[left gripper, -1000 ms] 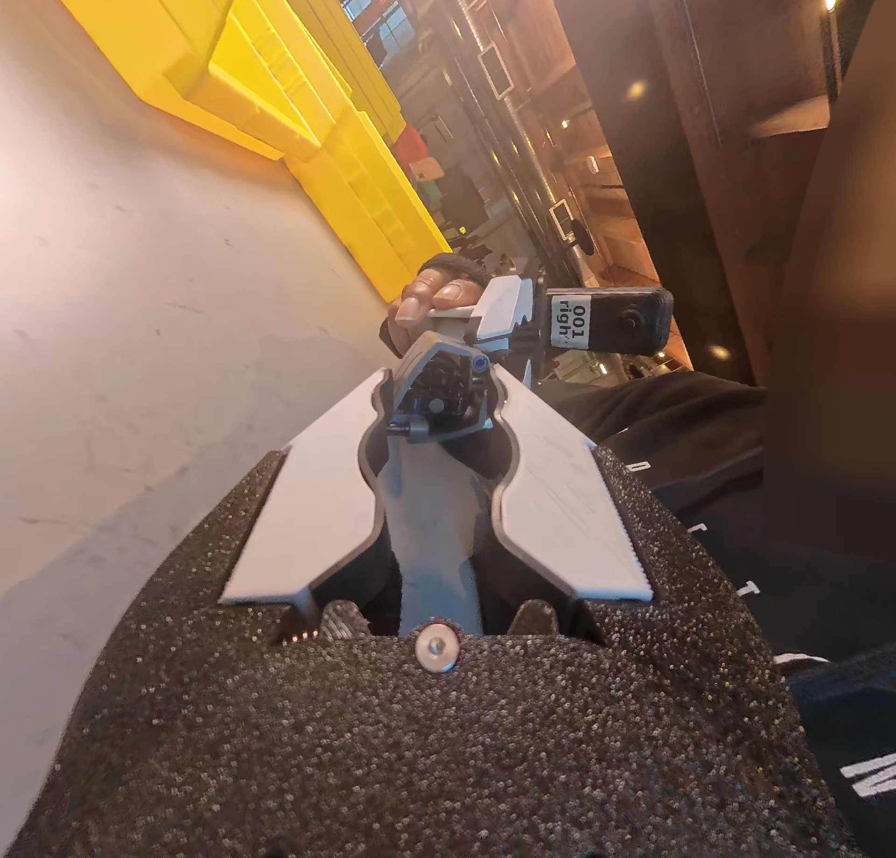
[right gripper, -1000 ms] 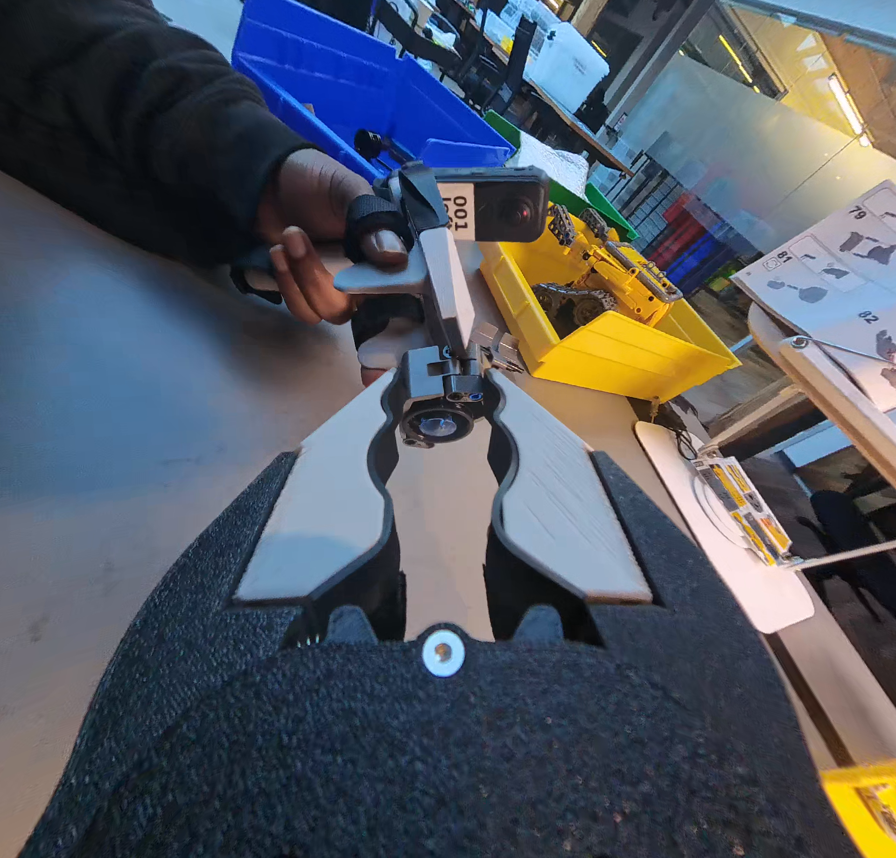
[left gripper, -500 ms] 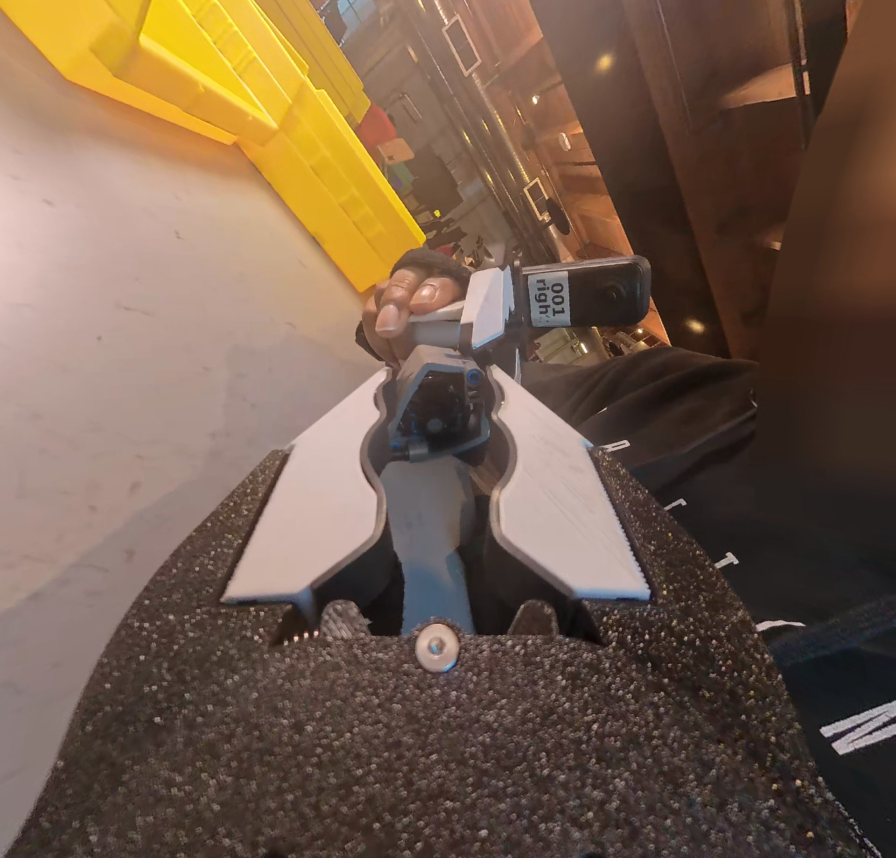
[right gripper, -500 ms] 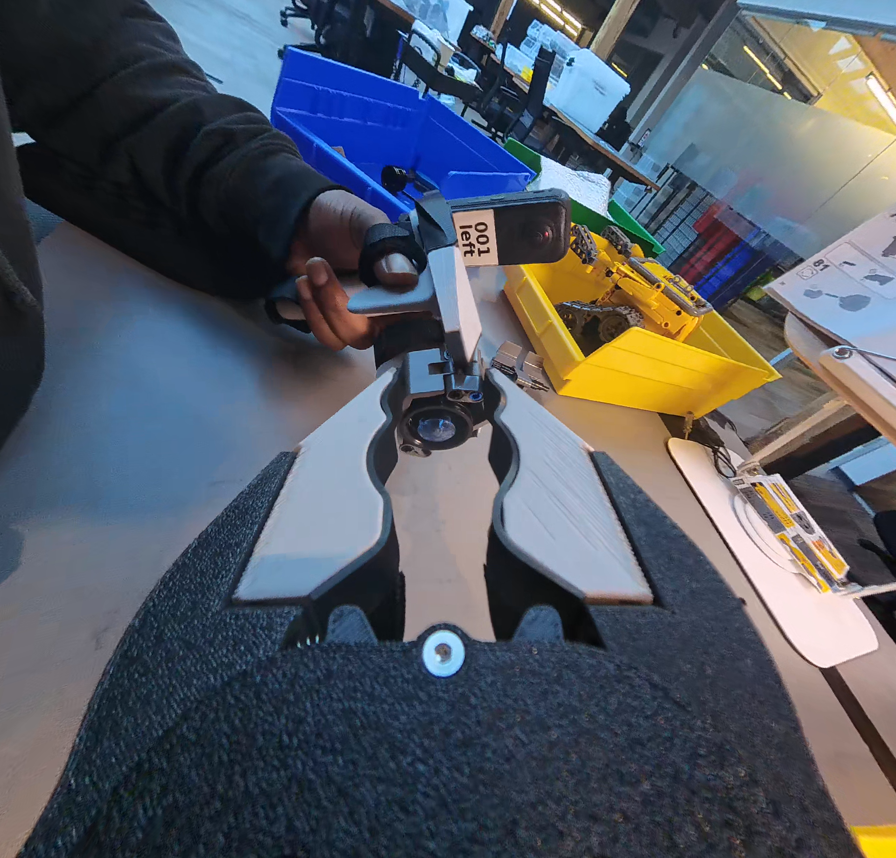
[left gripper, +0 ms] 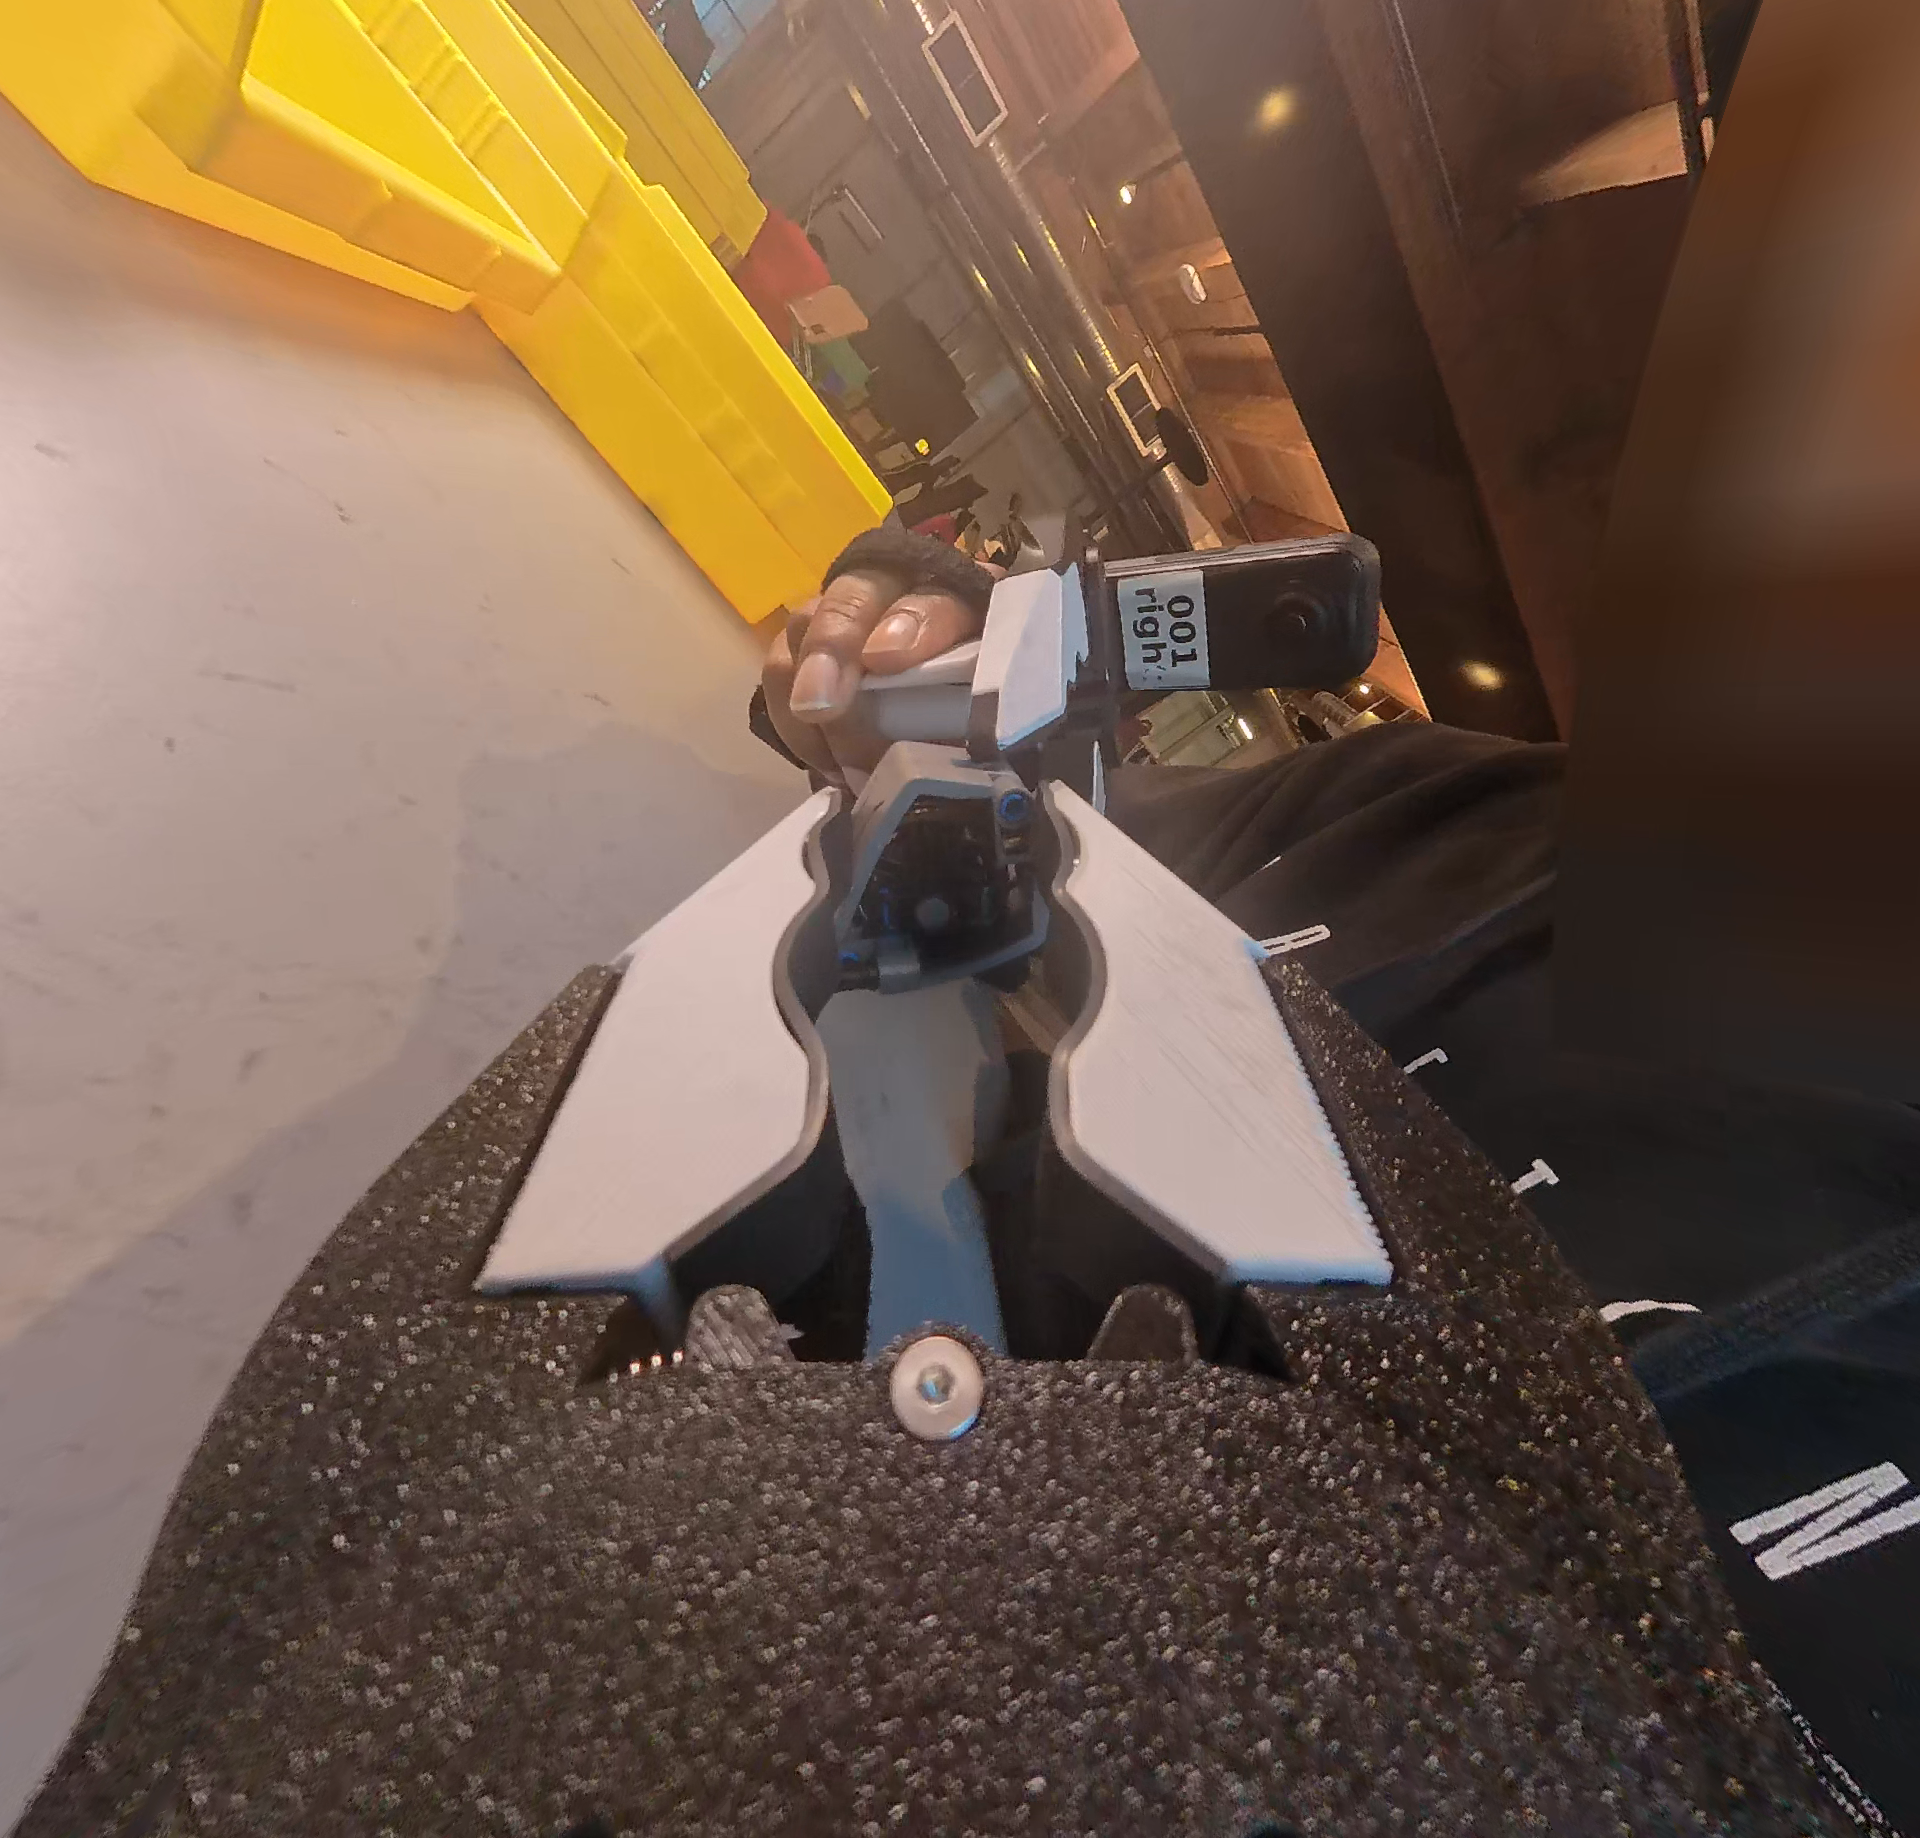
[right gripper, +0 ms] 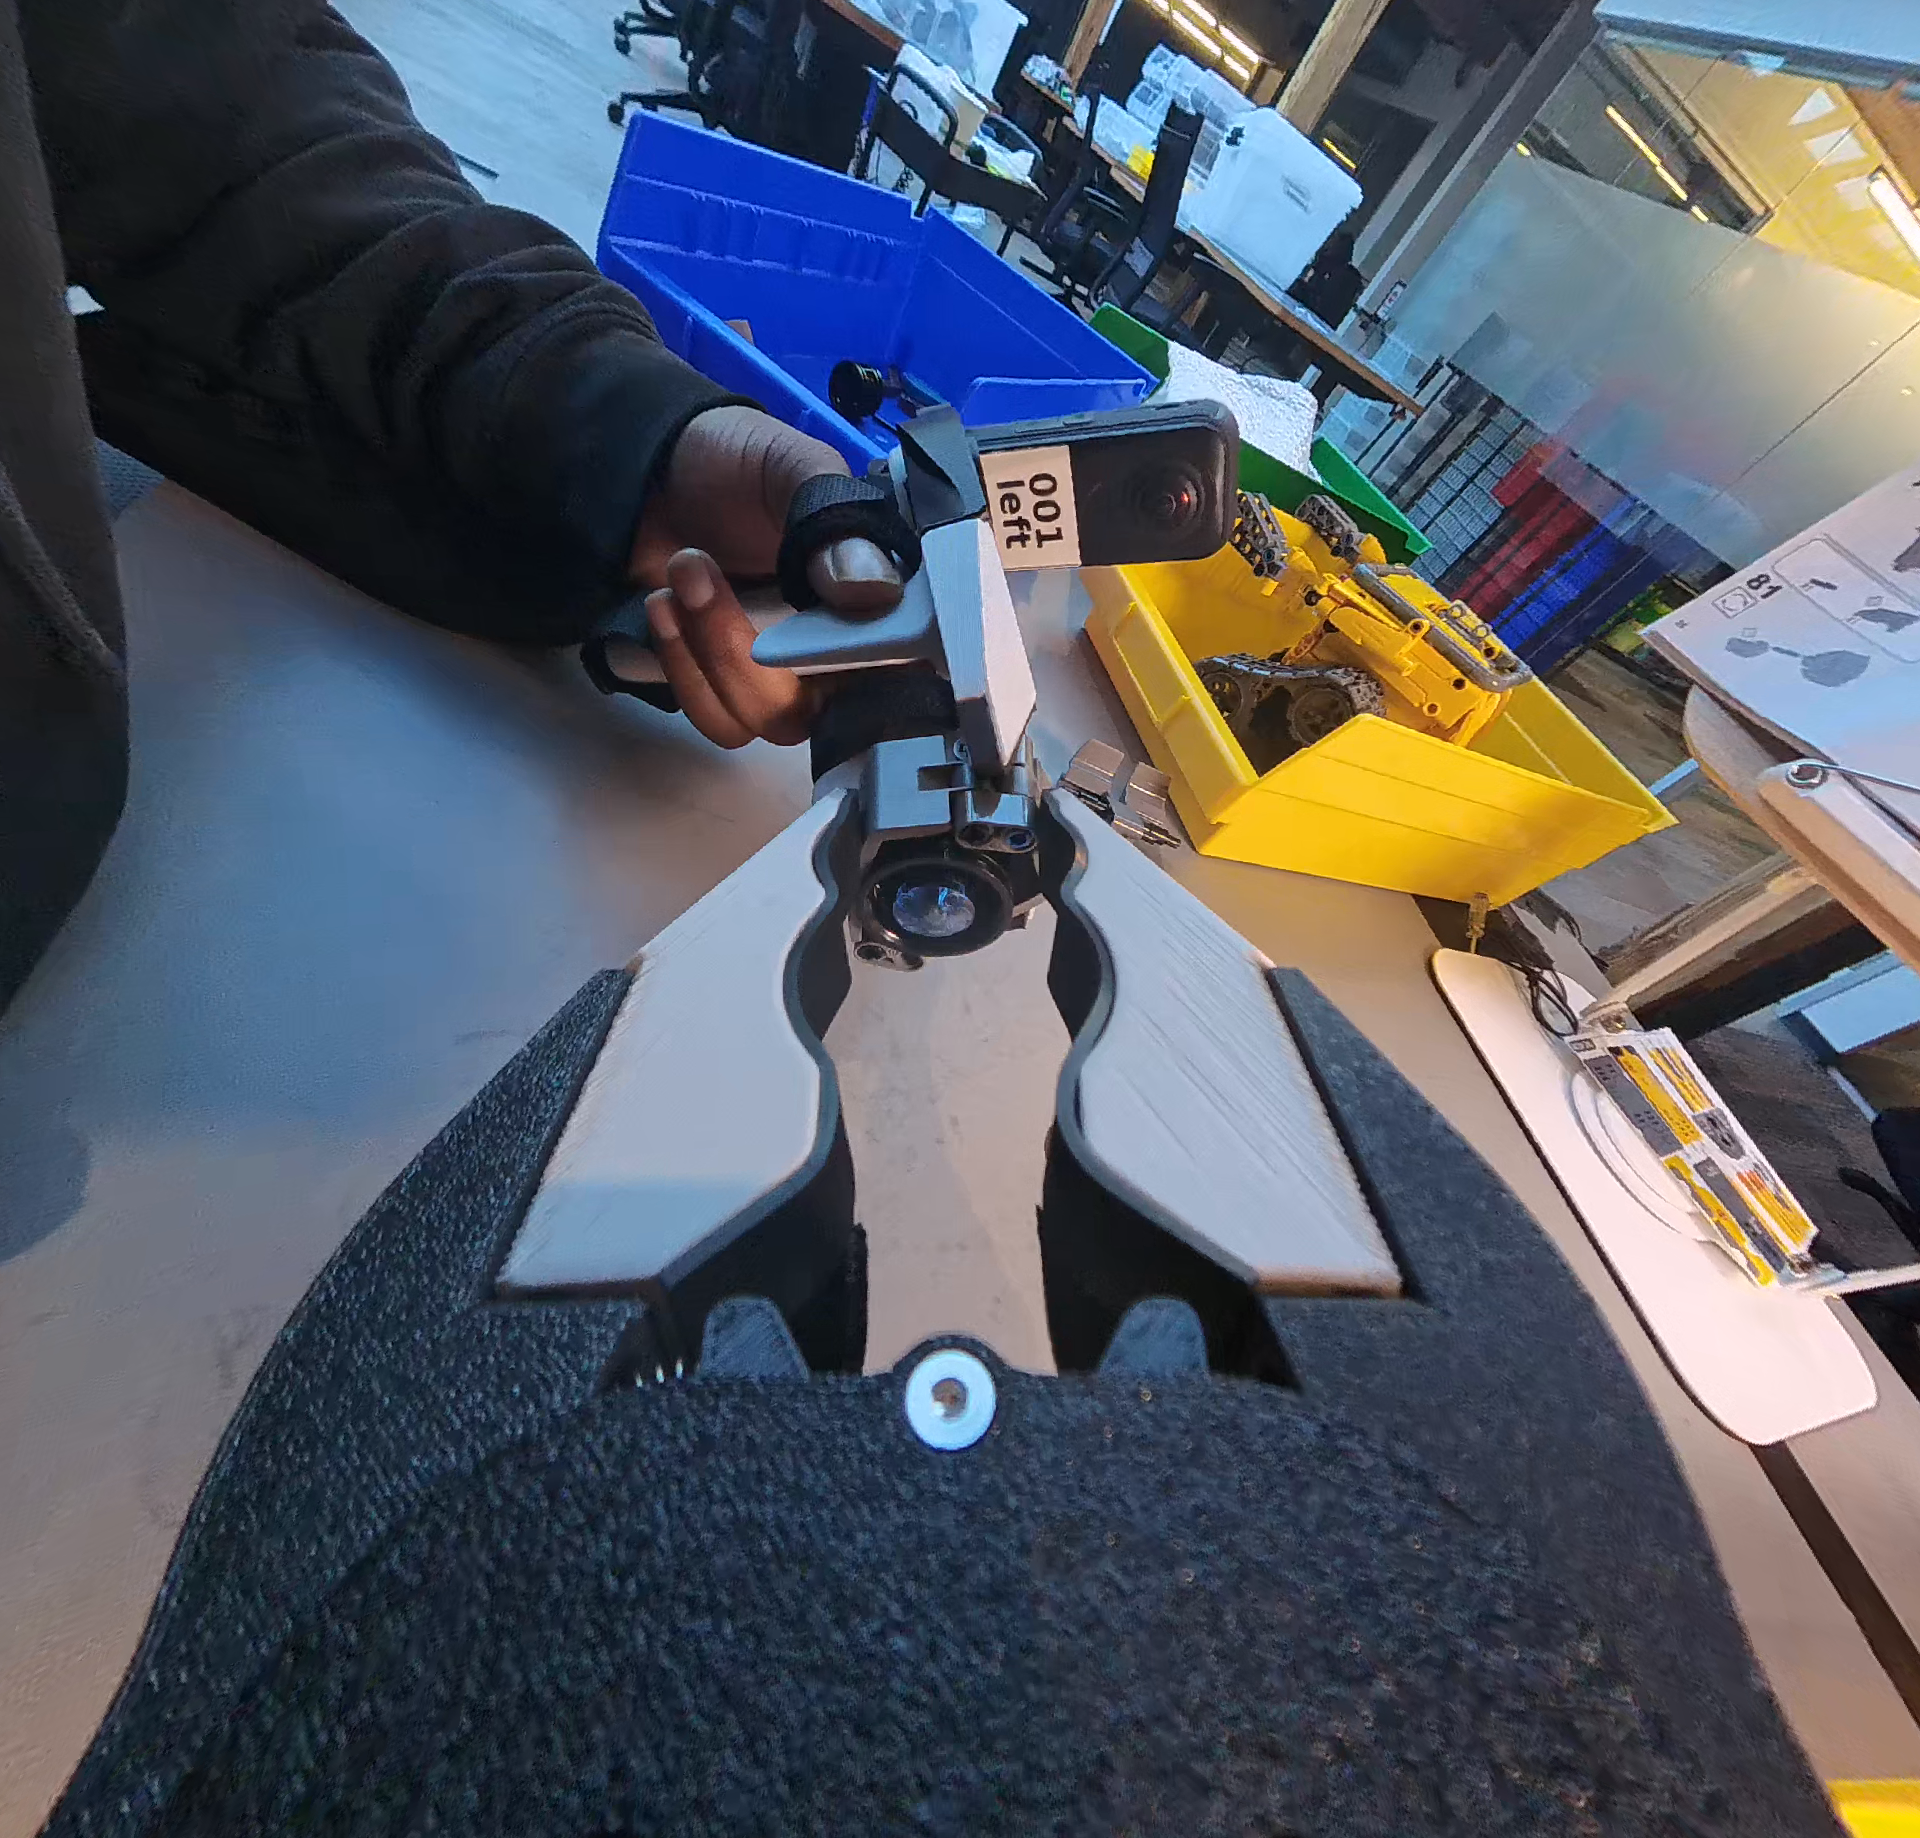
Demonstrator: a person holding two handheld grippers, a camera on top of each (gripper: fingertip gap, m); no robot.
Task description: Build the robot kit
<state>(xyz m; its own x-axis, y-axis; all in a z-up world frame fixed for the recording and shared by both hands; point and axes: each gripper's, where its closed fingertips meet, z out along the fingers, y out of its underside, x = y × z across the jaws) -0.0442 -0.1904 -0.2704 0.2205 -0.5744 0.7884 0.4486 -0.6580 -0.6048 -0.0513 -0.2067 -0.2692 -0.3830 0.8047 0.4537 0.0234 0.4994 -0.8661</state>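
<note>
Grey tabletop point(right gripper: 343, 853), yellow bin point(right gripper: 1382, 801), blue bin point(right gripper: 831, 271), office desks point(right gripper: 1247, 261)

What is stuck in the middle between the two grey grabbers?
A small grey and black block piece sits between the right gripper and the left gripper; both pinch it. Both wrist views show it.

Grey table point(right gripper: 343, 853), yellow bin point(right gripper: 1382, 801), blue bin point(right gripper: 831, 271)
</note>
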